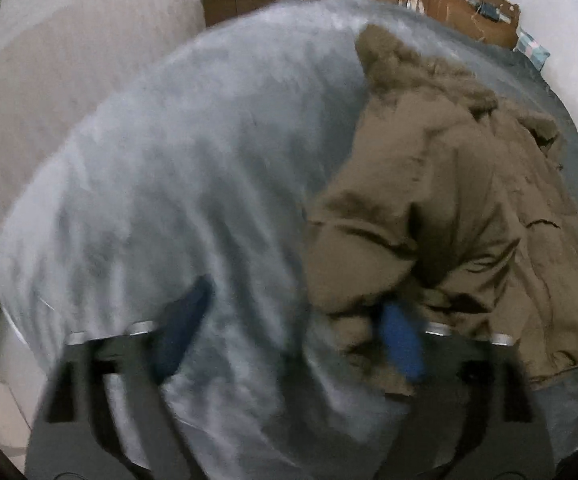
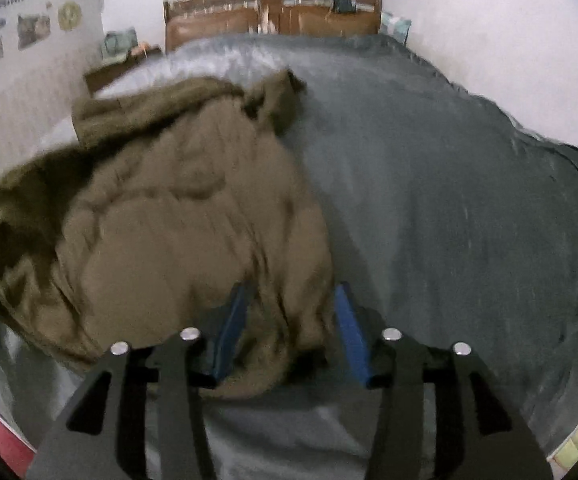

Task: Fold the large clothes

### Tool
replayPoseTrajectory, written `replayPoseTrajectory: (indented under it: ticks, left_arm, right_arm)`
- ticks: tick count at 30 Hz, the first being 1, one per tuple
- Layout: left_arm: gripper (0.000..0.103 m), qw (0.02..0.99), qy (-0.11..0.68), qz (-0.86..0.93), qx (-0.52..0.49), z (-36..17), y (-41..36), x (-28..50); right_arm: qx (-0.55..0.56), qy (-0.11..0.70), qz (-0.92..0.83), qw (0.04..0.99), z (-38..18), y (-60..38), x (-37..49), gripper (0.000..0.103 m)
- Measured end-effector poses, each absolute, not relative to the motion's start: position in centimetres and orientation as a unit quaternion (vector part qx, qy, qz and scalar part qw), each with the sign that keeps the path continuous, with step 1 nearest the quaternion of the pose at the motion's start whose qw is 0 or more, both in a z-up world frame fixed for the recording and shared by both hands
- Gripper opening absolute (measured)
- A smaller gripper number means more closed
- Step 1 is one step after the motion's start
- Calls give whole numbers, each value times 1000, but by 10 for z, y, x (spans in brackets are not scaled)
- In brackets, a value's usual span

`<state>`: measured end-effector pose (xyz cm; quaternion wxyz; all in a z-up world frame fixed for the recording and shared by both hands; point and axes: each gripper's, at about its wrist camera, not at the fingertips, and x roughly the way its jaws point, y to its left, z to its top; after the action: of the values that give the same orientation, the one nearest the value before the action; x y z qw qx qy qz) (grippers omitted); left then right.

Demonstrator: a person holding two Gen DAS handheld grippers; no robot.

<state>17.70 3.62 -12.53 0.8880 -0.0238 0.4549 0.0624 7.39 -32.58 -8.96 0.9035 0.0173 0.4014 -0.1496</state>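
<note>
The olive-brown coat [image 2: 161, 208] lies on a grey blanket [image 2: 449, 200] that covers the bed, with a wooden headboard [image 2: 273, 12] far beyond it. From my right wrist camera the coat sits in the left half of the picture, bunched into a thick, rumpled mound. Its furry hood trim [image 1: 421, 68] points toward the headboard. In my left wrist camera the same coat fills the right side, and a puffy sleeve or side panel appears doubled over the body.

My left gripper [image 1: 289, 332] has its blue fingers spread wide. One finger is over bare blanket, the other at the coat's near edge, and nothing is pinched between them. My right gripper [image 2: 293, 328] is partly spread, with a lobe of the coat's hem lying between the fingers. The pads do not seem to press it, though blur makes this uncertain.

I judge that the folding is partly done. The coat looks gathered inward, but it is lumpy and uneven, not a neat rectangle. Further folds and flattening likely remain.
</note>
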Motion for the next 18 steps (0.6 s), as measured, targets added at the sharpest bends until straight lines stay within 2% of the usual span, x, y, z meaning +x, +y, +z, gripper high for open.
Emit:
replayPoseTrajectory:
  ticks: [10, 15, 17, 18]
  left_arm:
    - [97, 918, 397, 25, 10, -45, -20, 207]
    - [96, 896, 439, -10, 68, -56, -62, 280]
    - [82, 874, 478, -21, 85, -73, -72, 313]
    - [78, 865, 494, -29, 85, -80, -67, 314]
  right_arm:
    - [-31, 402, -145, 903, -71, -348, 139, 50]
    - [-62, 441, -147, 883, -93, -374, 186, 51]
    - [-57, 463, -150, 872, -105, -386, 204, 51]
    - [-50, 474, -150, 866, -111, -391, 210, 51]
